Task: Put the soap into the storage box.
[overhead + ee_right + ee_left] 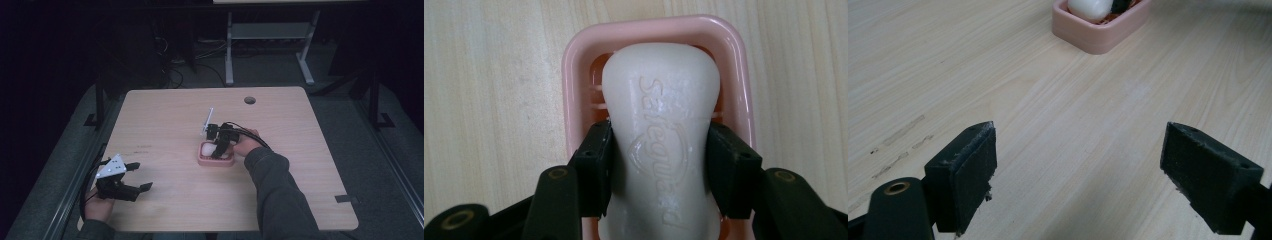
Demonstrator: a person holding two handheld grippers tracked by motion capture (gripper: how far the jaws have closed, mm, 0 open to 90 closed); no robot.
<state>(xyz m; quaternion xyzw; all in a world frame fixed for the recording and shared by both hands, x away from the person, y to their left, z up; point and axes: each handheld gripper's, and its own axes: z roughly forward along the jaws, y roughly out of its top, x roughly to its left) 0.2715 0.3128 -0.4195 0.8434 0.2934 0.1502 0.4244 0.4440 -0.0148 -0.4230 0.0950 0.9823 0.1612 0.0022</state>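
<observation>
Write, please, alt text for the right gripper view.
The right gripper is shut on a white soap bar that sits in a pink soap dish on a light wooden table. The bar has embossed lettering.

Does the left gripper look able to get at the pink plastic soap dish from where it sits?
Probably yes: the left gripper is open, with bare wooden table between it and the pink soap dish, though the right gripper clamps the white soap bar there.
</observation>
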